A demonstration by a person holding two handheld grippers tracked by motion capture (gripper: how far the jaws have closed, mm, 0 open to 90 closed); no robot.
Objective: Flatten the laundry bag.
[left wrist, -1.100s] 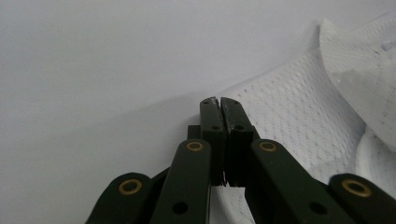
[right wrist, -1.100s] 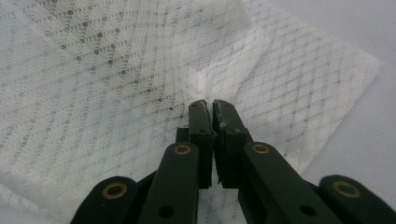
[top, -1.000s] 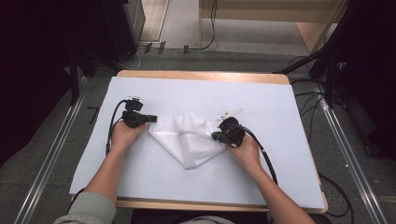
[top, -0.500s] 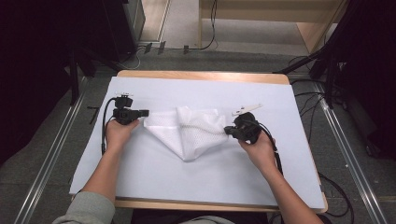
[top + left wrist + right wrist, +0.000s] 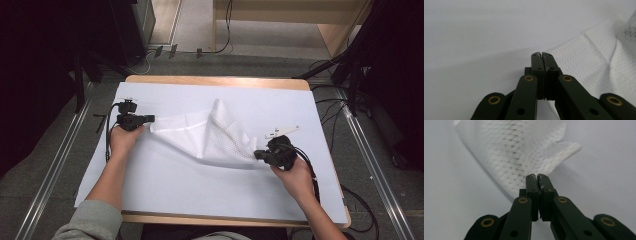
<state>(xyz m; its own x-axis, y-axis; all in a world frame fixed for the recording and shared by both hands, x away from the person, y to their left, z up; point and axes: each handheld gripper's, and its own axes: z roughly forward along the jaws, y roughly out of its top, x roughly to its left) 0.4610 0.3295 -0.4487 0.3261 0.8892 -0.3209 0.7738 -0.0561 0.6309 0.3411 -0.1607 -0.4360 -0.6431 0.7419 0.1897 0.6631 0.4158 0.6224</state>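
White mesh cloth (image 5: 207, 137) lies mid-table on the white sheet (image 5: 175, 185), stretched between both grippers. At left, the left gripper (image 5: 150, 118) is clamped on one corner; at right, nearer, the right gripper (image 5: 257, 155) pinches another. Spreading looks underway; next, I judge, pull apart evenly until the raised middle fold flattens.

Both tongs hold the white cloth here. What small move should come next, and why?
Probably draw the two hands a little further apart. The left tongs and right tongs are each shut on an edge of the cloth, but its middle stands up in a peak and creases run between the grips, so it is not yet flat on the table.
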